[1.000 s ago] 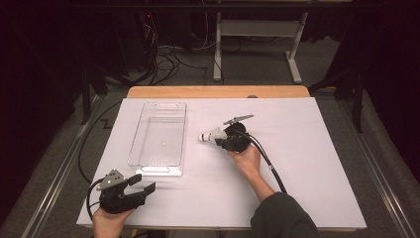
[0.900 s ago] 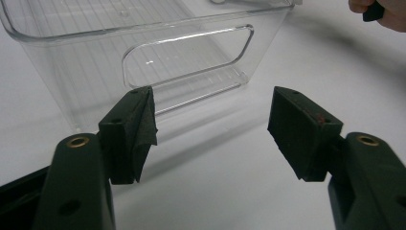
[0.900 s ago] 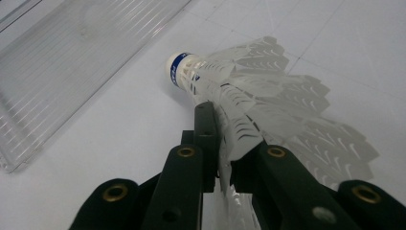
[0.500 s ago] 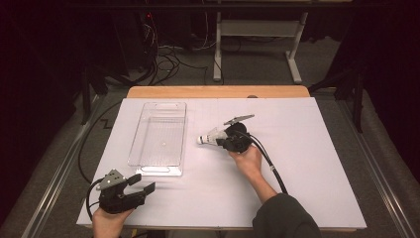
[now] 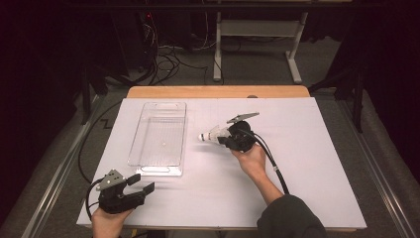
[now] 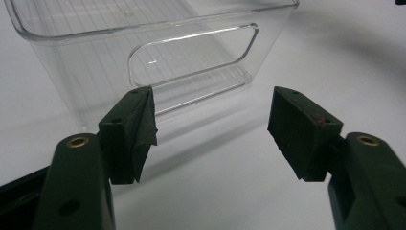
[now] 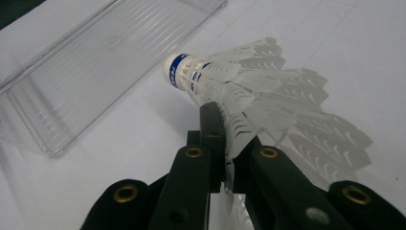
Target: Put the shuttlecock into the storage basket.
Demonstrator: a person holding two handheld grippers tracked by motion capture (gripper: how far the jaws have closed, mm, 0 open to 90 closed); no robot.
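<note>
The right gripper point(image 5: 225, 136) had its fingers closed on the feather skirt of a white shuttlecock point(image 5: 212, 134), and in the last second they had been closing the final bit around it. In the right gripper view the feathers point(image 7: 268, 103) were pinched between the two black fingers point(image 7: 212, 129), and the cork tip with its blue band point(image 7: 178, 72) pointed away from the gripper toward the clear plastic bin point(image 7: 91, 67). Whether the shuttlecock rested on the white counter point(image 5: 307, 163) or was lifted just off it could not be told; a faint shadow lay under the feathers. The print on the blue band was too small to read.

Seen from above, the shuttlecock sat just to the right of the bin point(image 5: 159, 139), beside its long wall and apart from it. The right hand point(image 5: 252, 161) covered much of its gripper's body, and the sleeve was cut off by the lower edge of the high view.

The left gripper point(image 5: 141, 184) was near the bin's closest corner, its fingers point(image 6: 139, 129) standing wide apart with only bare counter between them. In the left gripper view the bin's short end wall with its handle cut-out point(image 6: 191, 55) lay just beyond the fingertips; the bin's top and left side ran out of frame. Its clear walls made the rim hard to trace against the white surface.
</note>
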